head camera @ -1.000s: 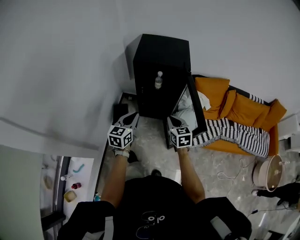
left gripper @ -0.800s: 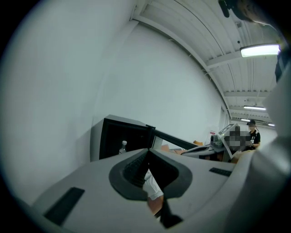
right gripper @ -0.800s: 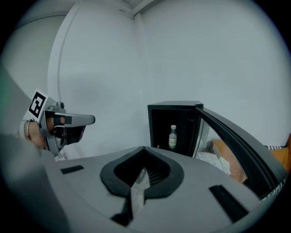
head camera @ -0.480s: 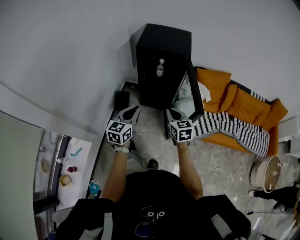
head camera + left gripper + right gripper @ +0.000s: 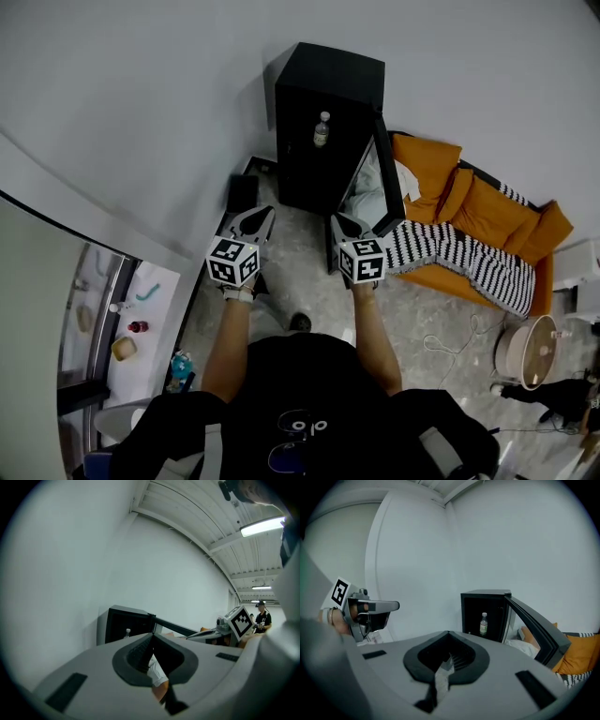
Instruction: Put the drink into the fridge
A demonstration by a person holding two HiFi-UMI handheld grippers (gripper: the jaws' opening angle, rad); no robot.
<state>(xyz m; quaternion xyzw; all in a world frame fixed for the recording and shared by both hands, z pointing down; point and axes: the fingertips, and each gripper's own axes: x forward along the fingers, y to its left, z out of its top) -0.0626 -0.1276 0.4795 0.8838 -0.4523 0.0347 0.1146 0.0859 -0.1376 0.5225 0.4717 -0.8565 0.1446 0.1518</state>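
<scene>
A clear drink bottle (image 5: 322, 129) with a white cap stands upright inside the black fridge (image 5: 328, 84), whose door (image 5: 382, 183) hangs open to the right. In the right gripper view the bottle (image 5: 483, 623) shows on a shelf of the fridge (image 5: 485, 595). My left gripper (image 5: 249, 225) and right gripper (image 5: 343, 229) are held side by side in front of the fridge, well short of it. Both are shut with nothing between the jaws. The left gripper view shows its jaws (image 5: 152, 637) closed with the bottle (image 5: 126, 633) beyond; the right gripper (image 5: 449, 634) is also closed.
An orange sofa (image 5: 483, 220) with a striped blanket (image 5: 469, 267) stands right of the fridge door. A black box (image 5: 242, 194) sits by the wall, left of the fridge. A round white appliance (image 5: 525, 349) is on the floor at right. A counter (image 5: 131, 323) with small items lies at left.
The fridge and bottle have slid up and away in the head view, and more of the left counter shows. Both grippers stay shut and side by side.
</scene>
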